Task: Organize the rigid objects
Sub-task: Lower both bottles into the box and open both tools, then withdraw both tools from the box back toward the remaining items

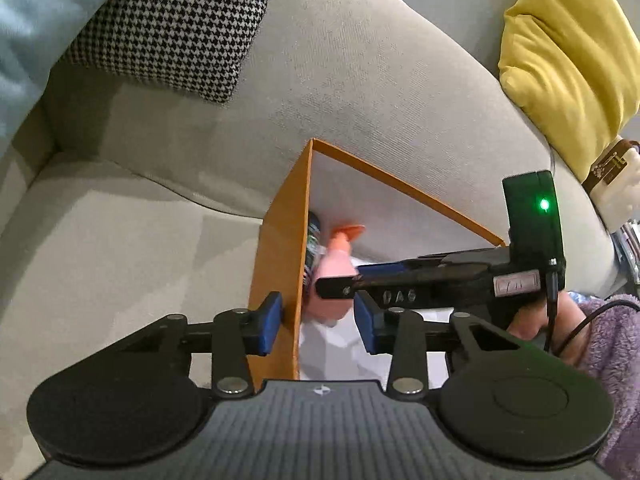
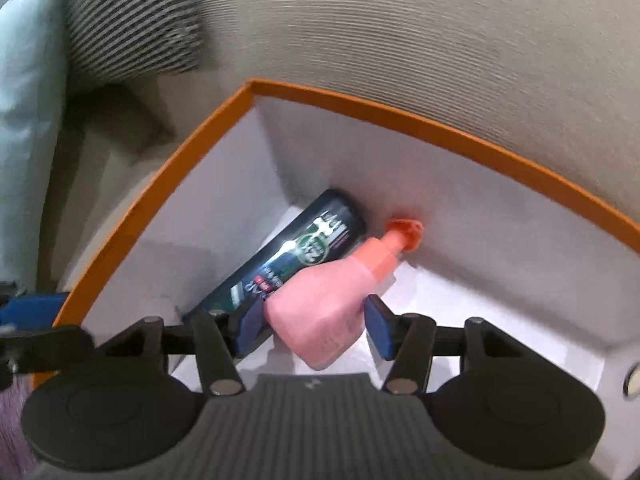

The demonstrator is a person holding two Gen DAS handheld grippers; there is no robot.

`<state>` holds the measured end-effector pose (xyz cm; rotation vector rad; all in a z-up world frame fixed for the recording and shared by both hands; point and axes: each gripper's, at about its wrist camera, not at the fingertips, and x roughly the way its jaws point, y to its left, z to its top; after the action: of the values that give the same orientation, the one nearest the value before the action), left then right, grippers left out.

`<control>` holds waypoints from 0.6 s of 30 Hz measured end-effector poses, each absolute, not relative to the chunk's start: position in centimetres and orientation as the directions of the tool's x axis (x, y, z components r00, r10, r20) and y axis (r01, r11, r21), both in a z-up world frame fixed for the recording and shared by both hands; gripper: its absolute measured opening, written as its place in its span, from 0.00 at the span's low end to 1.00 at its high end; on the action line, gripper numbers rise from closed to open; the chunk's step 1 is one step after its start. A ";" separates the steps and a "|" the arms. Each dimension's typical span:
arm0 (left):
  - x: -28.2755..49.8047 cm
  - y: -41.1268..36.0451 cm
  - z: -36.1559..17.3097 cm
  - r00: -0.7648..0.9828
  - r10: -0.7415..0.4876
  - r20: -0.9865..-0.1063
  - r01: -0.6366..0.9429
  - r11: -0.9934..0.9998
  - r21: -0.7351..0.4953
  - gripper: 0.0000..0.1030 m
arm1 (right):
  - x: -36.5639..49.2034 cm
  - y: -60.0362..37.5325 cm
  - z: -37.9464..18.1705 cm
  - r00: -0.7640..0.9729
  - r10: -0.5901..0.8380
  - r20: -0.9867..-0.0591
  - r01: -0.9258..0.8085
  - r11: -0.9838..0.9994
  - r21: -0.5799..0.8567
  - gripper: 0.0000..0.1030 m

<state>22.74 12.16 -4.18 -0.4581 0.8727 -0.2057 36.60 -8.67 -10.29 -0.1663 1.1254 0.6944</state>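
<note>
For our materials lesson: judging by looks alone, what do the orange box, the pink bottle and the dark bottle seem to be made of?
Orange box: probably matte cardboard; thin flat walls, crisp edges, white inside.
Pink bottle: probably matte, opaque plastic with an orange cap; no sharp glints.
Dark bottle: glossy printed surface with bright highlights; plastic or metal, cannot tell.

surface: beige sofa seat (image 1: 120, 240) | directly on it: orange box (image 1: 280, 256), white inside, against the backrest | left of box: houndstooth cushion (image 1: 172, 24) | right of box: yellow cushion (image 1: 568, 64)
</note>
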 end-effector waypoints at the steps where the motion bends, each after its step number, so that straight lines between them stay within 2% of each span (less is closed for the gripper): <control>1: 22.7 12.1 -4.2 0.631 -0.359 -0.687 -0.010 0.882 -0.470 0.43 | 36.2 -8.3 -10.2 0.239 0.430 -0.871 -0.616 0.760 0.206 0.55; 3: 22.5 12.4 -4.3 0.631 -0.357 -0.688 -0.015 0.882 -0.471 0.40 | 35.6 -7.4 -10.0 0.240 0.434 -0.868 -0.672 0.720 0.174 0.55; 6: 22.3 12.7 -4.4 0.633 -0.367 -0.681 -0.018 0.873 -0.487 0.39 | 35.1 -6.5 -9.9 0.258 0.412 -0.874 -0.734 0.672 0.100 0.56; 11: 21.5 12.8 -4.2 0.644 -0.360 -0.675 -0.006 0.880 -0.475 0.39 | 35.3 -7.0 -9.6 0.256 0.408 -0.877 -0.713 0.692 0.113 0.56; 13: 21.0 12.8 -3.9 0.653 -0.348 -0.673 -0.007 0.885 -0.465 0.39 | 34.9 -7.2 -9.3 0.273 0.404 -0.873 -0.702 0.704 0.106 0.59; 18: 18.9 13.2 -2.4 0.685 -0.337 -0.646 -0.008 0.883 -0.469 0.39 | 32.3 -8.1 -6.8 0.340 0.420 -0.841 -0.683 0.725 0.085 0.60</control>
<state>18.94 13.18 -2.38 -0.4641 0.8020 -0.1923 32.26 -8.08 -6.83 -0.3058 0.9871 0.7323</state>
